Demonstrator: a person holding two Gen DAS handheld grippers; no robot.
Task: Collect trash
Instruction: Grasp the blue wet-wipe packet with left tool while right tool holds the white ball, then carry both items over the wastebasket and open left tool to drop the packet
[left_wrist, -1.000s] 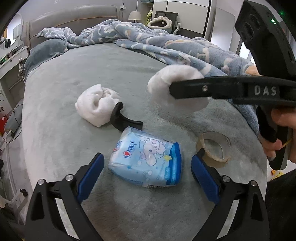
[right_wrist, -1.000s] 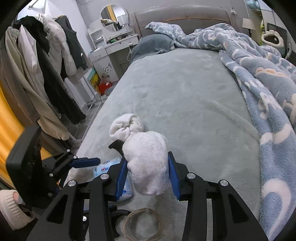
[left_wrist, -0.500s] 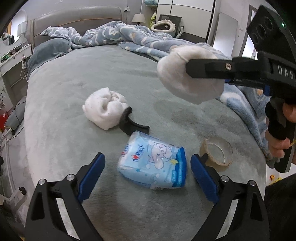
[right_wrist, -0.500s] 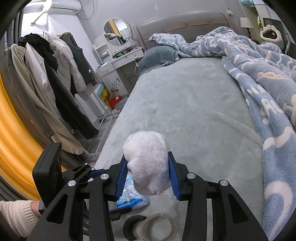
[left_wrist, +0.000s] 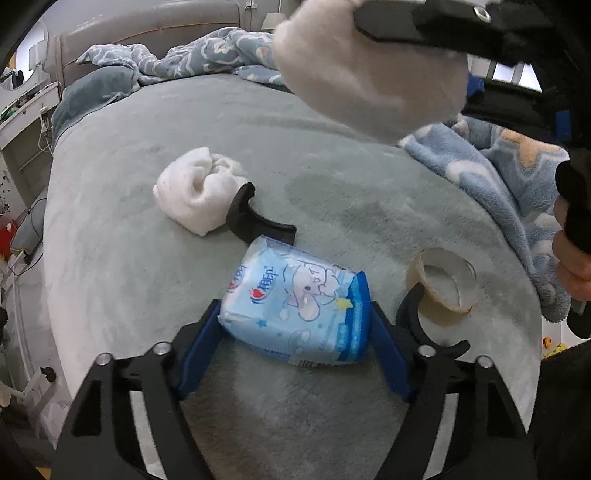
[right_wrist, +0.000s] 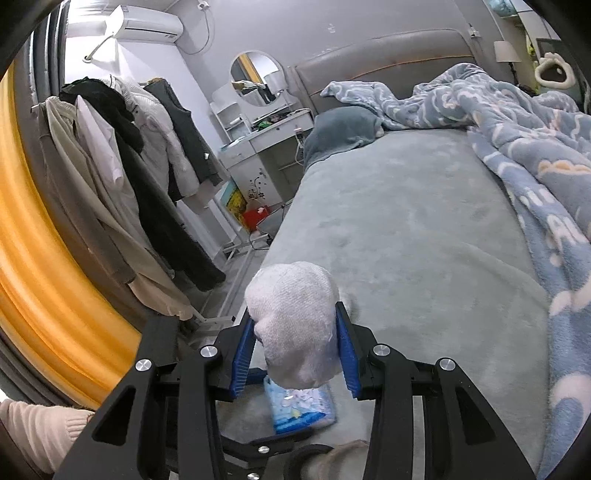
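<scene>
- The left tongs (left_wrist: 295, 328) have just been closing around the blue tissue pack (left_wrist: 295, 314), which lies on the grey bed (left_wrist: 184, 122) near its foot edge; both blue pads now sit against the pack's short ends, so I take it as gripped or all but gripped.
- The pack looks light and soft: a thin plastic film over folded tissue. It should dent under pressure, not resist it, and the glossy film may slide. Squeezing across the full body, as the pads stand now, seems safer than pinching a corner or the crimped seam.
- The right tongs (right_wrist: 295, 347) are held above the bed, narrowly clamped on a white balled sock (right_wrist: 293, 321). It is soft, springy cloth, squashed between the pads, and unlikely to slip.
- A second white sock bundle (left_wrist: 197, 194) lies further up the bed, touching a curved black piece (left_wrist: 255, 223) just behind the pack. The bundle is loose and would take a grip anywhere across its bulk.
- A cardboard tape core (left_wrist: 441, 288) lies just beside the left tongs' outer arm, toward the bed's right edge. It is stiff but thin-walled, best taken across one wall.
</scene>
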